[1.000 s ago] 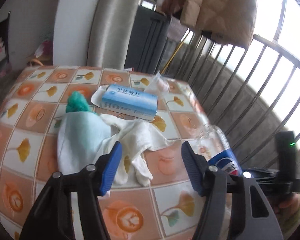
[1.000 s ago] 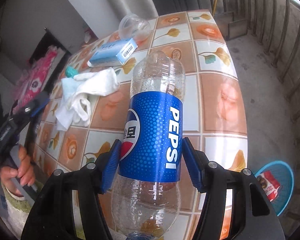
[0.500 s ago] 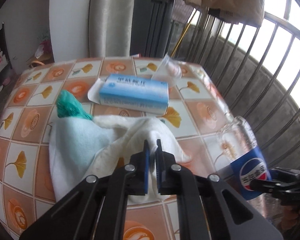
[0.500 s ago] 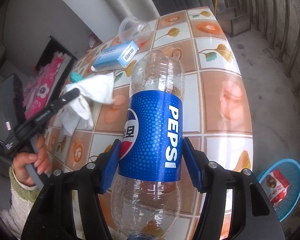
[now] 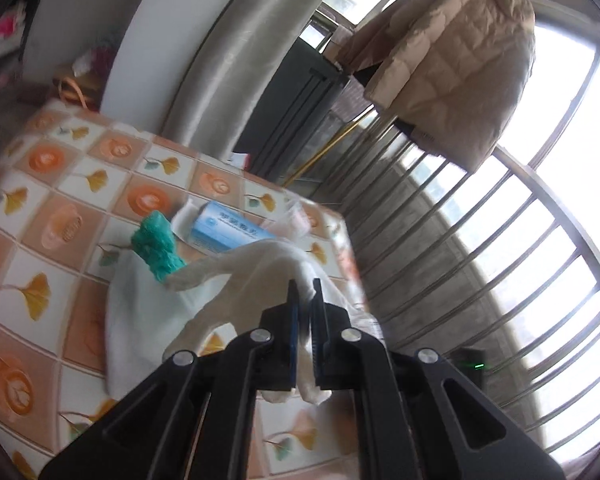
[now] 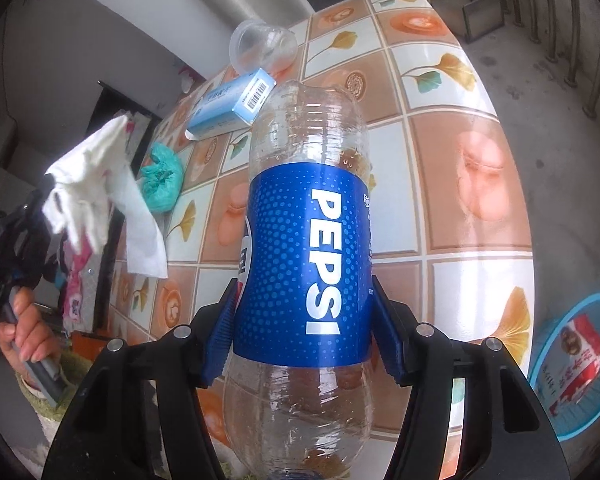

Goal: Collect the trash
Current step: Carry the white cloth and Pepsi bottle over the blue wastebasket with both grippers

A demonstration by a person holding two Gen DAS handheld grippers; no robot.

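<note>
My left gripper (image 5: 305, 296) is shut on a crumpled white tissue (image 5: 236, 280) and holds it lifted above the tiled table (image 5: 60, 216); the tissue (image 6: 96, 196) also hangs at the left of the right wrist view. My right gripper (image 6: 304, 320) is shut on an empty Pepsi bottle (image 6: 304, 256), held above the table's edge. A green wad (image 5: 156, 248), a light blue box (image 5: 228, 234) and a clear plastic cup (image 6: 262, 46) lie on the table.
A blue basket (image 6: 576, 368) with a red packet inside stands on the floor at the right of the table. Metal railings (image 5: 480, 240) run behind the table, with a beige jacket (image 5: 452, 60) hung above. A grey curtain (image 5: 236, 52) hangs at the back.
My left gripper, shut on the tissue since half a second ago, has lifted it off the table and tilted. The right gripper still holds the bottle, nearly unmoved.
</note>
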